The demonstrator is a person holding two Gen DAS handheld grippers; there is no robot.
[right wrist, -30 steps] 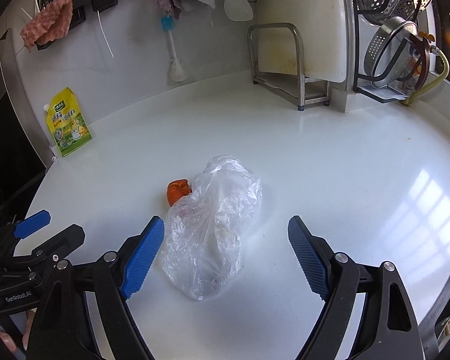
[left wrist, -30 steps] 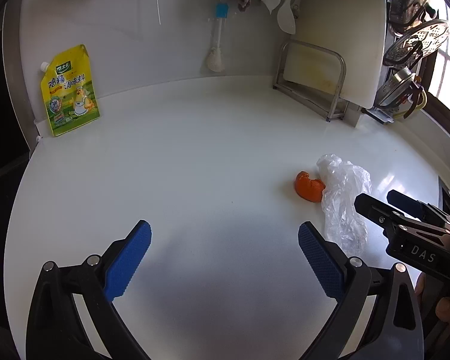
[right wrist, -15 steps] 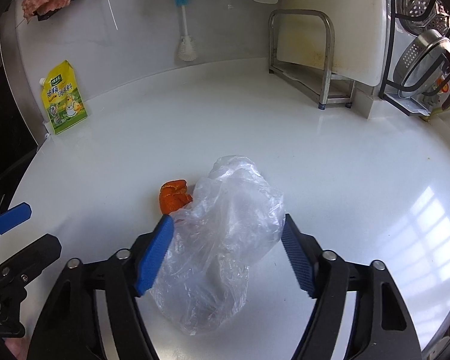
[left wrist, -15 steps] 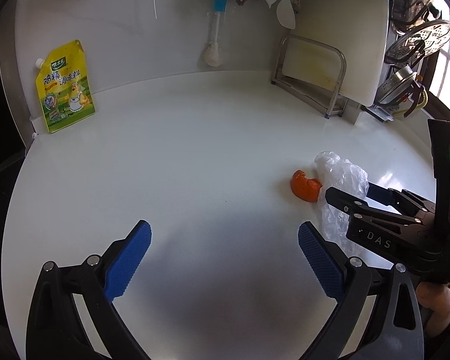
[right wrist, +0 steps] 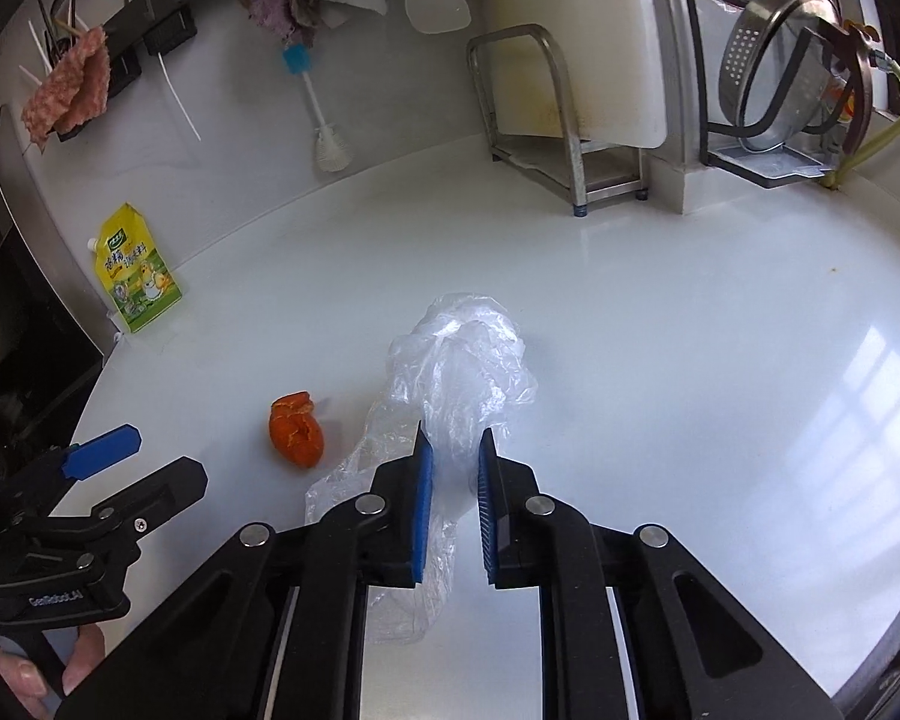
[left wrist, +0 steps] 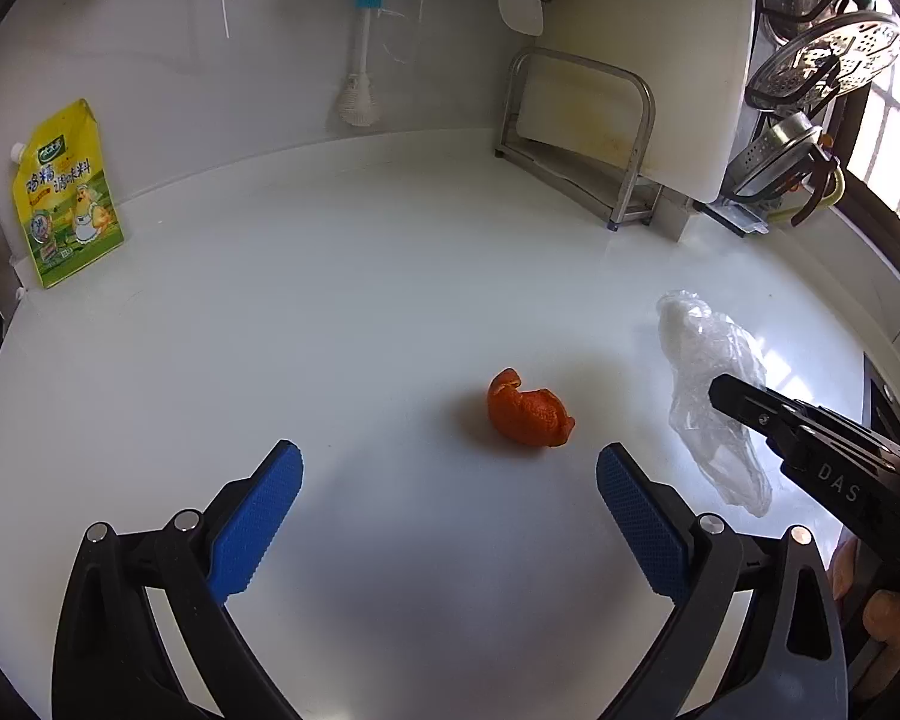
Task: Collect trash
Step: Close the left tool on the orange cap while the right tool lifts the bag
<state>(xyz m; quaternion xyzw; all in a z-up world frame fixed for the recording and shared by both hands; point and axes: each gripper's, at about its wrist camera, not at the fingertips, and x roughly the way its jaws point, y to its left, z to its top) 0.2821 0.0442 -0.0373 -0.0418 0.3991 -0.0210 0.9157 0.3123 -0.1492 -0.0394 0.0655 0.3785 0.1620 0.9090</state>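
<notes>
While the right gripper [right wrist: 455, 450] clenches the clear plastic bag [right wrist: 459, 360], the left gripper [left wrist: 450, 480] stands released over the white tabletop [left wrist: 330, 312].
Bunched between the blue pads, the bag trails onto the tabletop beneath them. An orange peel [left wrist: 528, 411] lies apart from the bag, just ahead of the left gripper's spread jaws, touching neither. A yellow seasoning pouch [left wrist: 66, 195] leans at the far wall.

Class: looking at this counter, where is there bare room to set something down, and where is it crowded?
Bare: between the yellow pouch and orange peel, and right of the plastic bag. Crowded: back right, around the metal rack and cutting board.
</notes>
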